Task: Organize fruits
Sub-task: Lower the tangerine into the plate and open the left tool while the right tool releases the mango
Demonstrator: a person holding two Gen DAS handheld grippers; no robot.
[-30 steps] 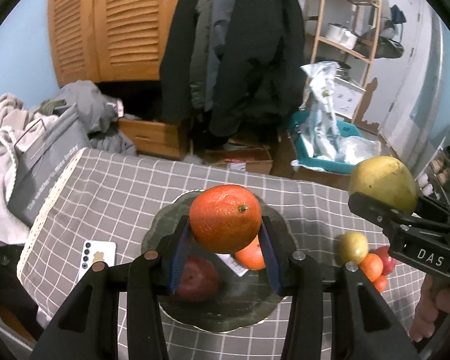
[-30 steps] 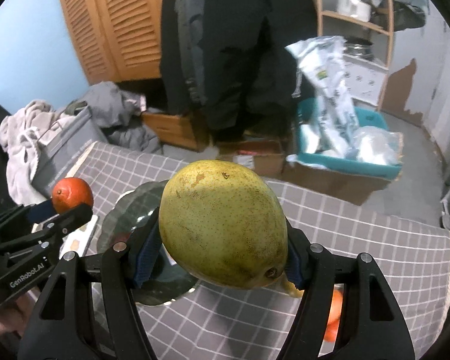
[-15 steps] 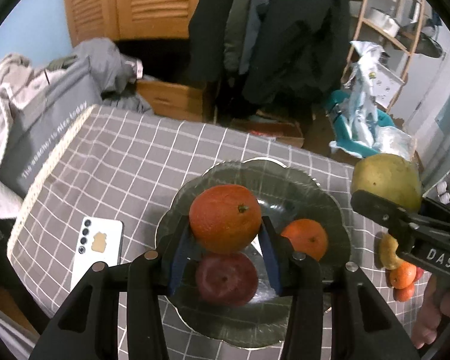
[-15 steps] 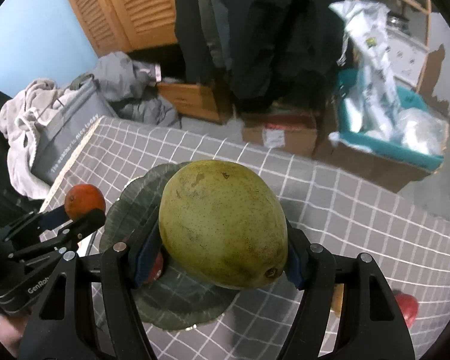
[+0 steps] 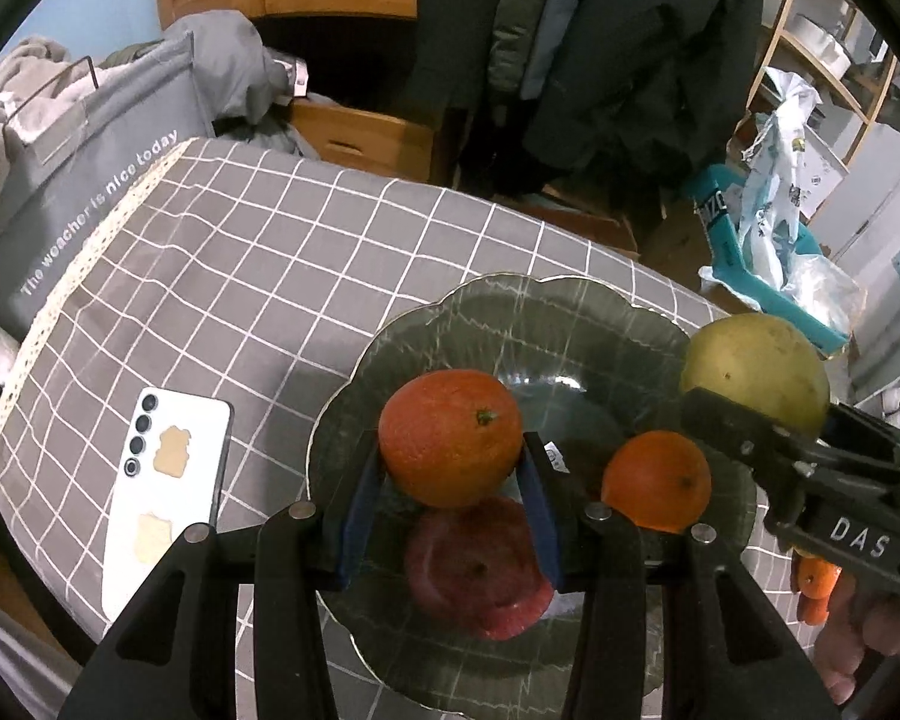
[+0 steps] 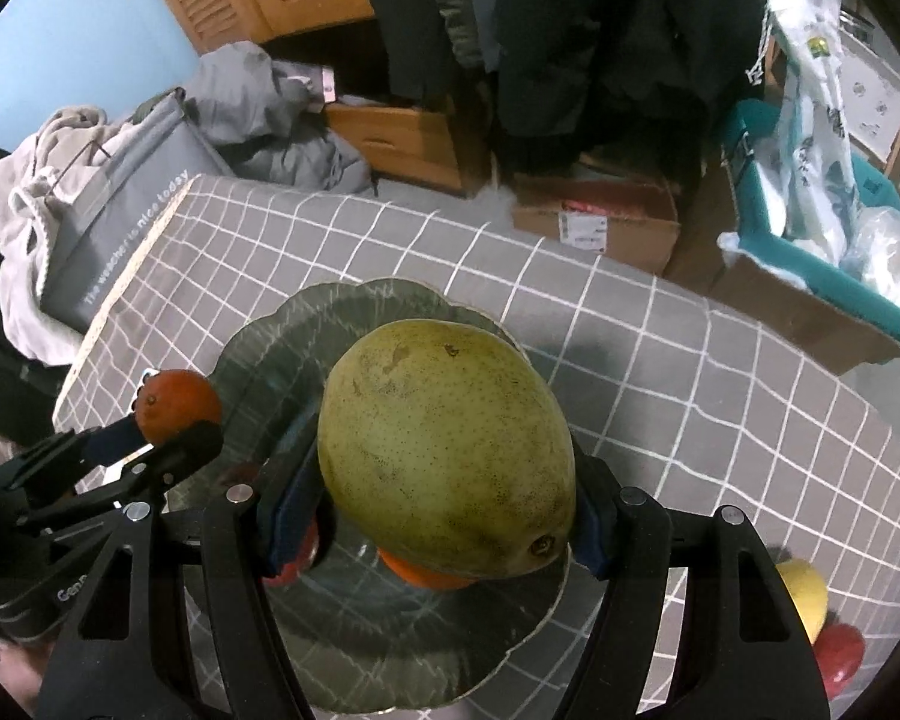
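**Both hands down over the dish, a fruit in each**

Compared with a second ago I have come down and in toward the bench (image 5: 258, 276): then my two cameras took in the wardrobe and coats across the room, with the dish small and low in view; now the grey checked cloth fills most of each view and the dark glass dish (image 5: 510, 312) lies right under my fingers. I take this to mean the carry is nearly over and setting down is the step in hand, though neither fruit rests on the dish yet.

My right gripper (image 6: 444, 510) is clamped on the pear (image 6: 450, 450), the biggest fruit here: yellow-green, freckled with fine brown dots, a few rough scars near its top, its dark calyx end tipped toward me. It hangs over the near right part of the dish.

My left gripper (image 5: 450, 480) is closed on the orange (image 5: 450, 444), deep reddish orange with a small green stem button, held above the middle of the dish.

Already in the dish are a red apple (image 5: 480, 576), directly beneath my orange, and a smaller orange fruit (image 5: 657, 480) to its right.

Still out on the cloth to the right of the dish are a yellow fruit (image 6: 804, 594) and a red fruit (image 6: 840, 654), so there is more to gather after these two

A white phone (image 5: 162, 504) lies face down left of the dish, clear of my path
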